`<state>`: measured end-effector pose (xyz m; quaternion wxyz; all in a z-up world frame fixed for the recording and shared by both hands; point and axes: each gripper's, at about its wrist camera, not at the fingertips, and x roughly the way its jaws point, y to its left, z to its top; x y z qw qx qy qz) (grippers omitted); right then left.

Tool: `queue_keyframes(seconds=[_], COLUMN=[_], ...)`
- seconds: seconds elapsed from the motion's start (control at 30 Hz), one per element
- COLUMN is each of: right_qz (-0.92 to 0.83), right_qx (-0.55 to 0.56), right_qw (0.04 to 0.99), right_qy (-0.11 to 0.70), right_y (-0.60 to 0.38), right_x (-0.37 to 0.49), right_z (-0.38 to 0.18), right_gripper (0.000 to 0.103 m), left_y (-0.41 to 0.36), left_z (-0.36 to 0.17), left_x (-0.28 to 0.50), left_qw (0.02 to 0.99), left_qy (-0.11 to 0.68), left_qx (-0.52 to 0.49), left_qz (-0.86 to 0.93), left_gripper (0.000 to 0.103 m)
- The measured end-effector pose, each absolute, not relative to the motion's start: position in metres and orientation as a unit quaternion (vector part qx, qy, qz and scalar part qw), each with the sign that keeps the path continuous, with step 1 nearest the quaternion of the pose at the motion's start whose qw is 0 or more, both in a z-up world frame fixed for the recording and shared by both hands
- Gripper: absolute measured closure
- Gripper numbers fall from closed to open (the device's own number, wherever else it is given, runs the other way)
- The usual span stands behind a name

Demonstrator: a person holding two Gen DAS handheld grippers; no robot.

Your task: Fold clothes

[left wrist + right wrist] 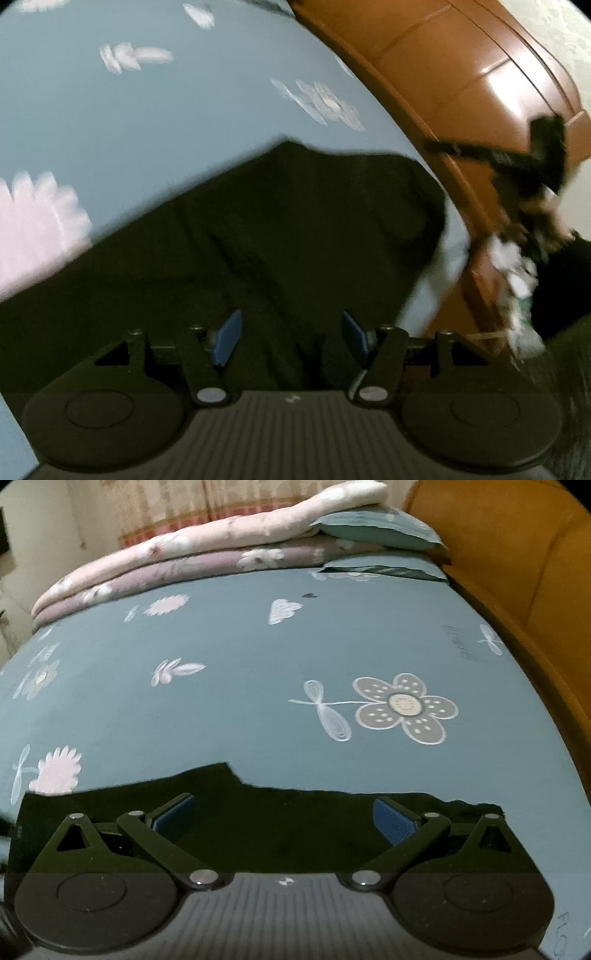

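Left gripper [290, 338]: blue pads spread apart, nothing between them, poised just above the dark garment [258, 229].

Right gripper [284, 821]: blue pads spread wide, holding nothing, hovering over the near part of the dark garment [258, 812].

Dark garment: black or very dark green cloth, lying flat on the bed sheet [240, 701] at the near edge of the bed; far edge uneven, with one raised corner left of centre in the right wrist view.

Bed sheet: blue-grey, printed with white and pink flowers and leaves; stretches beyond the garment.

Headboard [517, 572]: brown, padded, along the right side of the bed.

Folded quilts [184, 554]: pink and mauve floral, stacked at the far end.

Pillow [376, 528]: blue-grey, far right, touching the quilts.
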<state>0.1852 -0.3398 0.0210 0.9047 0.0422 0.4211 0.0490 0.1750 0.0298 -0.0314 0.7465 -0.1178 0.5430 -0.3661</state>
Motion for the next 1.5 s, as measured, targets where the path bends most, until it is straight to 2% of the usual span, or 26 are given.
queue_keyframes(seconds=[0.17,0.43,0.6,0.87,1.3,1.5], right_qz=[0.047,0.046,0.049,0.058,0.071,0.096], right_qx=[0.076,0.100,0.113,0.129,0.176,0.196], right_qw=[0.907,0.907,0.902,0.897,0.890,0.881], right_qy=[0.413,0.408,0.413,0.419,0.415,0.420], right_y=[-0.352,-0.367,-0.371,-0.376,-0.389,-0.372], right_x=[0.191,0.193,0.198,0.196,0.176,0.191], right_z=[0.022,0.015,0.006,0.000,-0.007,-0.024], right_gripper=[0.000,0.000,0.000,0.000,0.000,0.000], left_y=[0.013,0.029,0.017,0.034,0.018,0.009], left_z=[-0.069,-0.043,-0.089,-0.052,-0.064,-0.070], left_x=[0.163,0.172,0.160,0.179,0.189,0.200], left_qw=[0.676,0.713,0.663,0.741,0.768,0.771], left_qy=[0.615,0.585,0.649,0.586,0.593,0.592], left_qx=[-0.169,-0.165,-0.179,-0.163,-0.090,-0.092], left_qz=[-0.370,-0.349,-0.327,-0.286,-0.224,-0.215], left_gripper=[0.045,0.043,0.045,0.043,0.043,0.042])
